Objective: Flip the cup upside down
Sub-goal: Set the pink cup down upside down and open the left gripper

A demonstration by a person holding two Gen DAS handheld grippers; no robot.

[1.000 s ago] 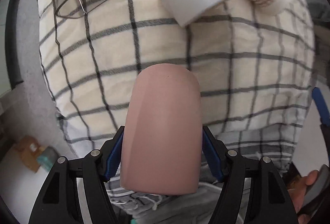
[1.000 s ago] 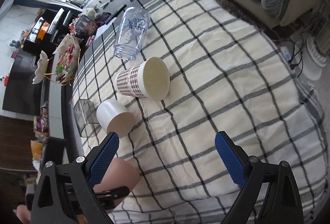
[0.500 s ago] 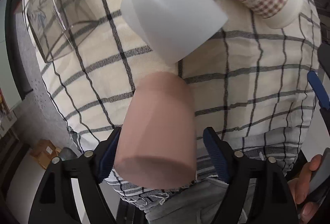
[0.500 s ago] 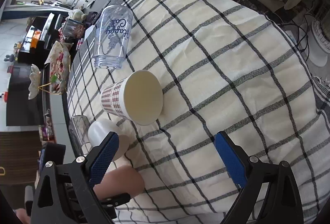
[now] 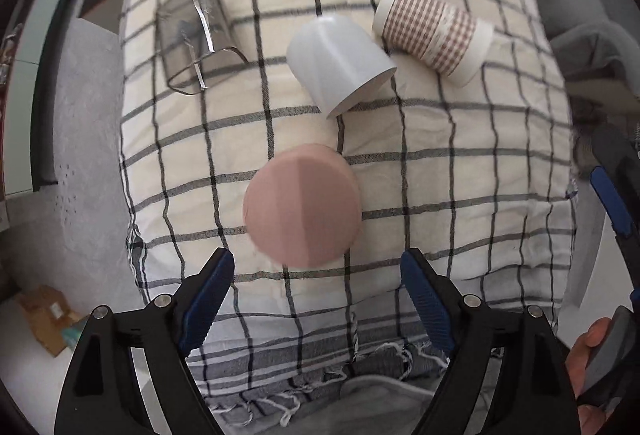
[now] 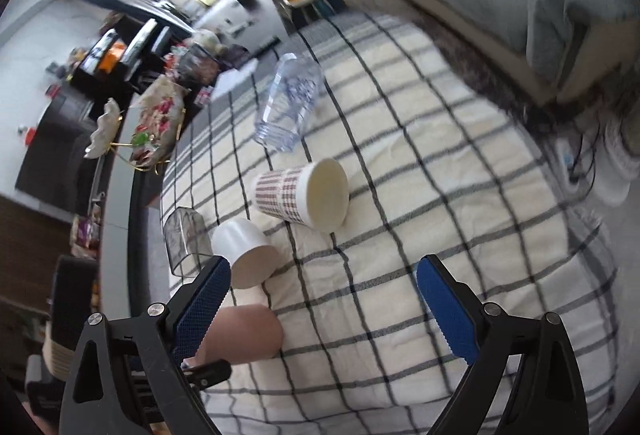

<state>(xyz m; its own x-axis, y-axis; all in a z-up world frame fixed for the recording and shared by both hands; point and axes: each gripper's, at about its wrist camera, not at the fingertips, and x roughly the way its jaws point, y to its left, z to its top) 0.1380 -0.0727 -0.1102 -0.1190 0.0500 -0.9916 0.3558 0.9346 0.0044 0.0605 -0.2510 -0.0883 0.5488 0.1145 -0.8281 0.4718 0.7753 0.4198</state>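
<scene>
The pink cup [image 5: 302,205] stands base up on the checked cloth [image 5: 460,139] of the worktop, near the front edge, just beyond the left tool [image 5: 316,285], whose jaws are spread wide with nothing between them. The right tool [image 6: 324,299] is likewise spread and empty, hovering over bare cloth to the right; in its view the pink cup [image 6: 244,331] shows low at the left.

The step in hand looks like the release and retreat. To do it well, draw the left tool straight back and up, keeping both pads off the cup wall so it does not tip on the soft cloth. Stay away from the white cup [image 5: 340,63] lying on its side just beyond.

A second ago the left tool was clamped on the pink cup's sides, holding it tilted; now the cup is set down, inverted and free.
</scene>
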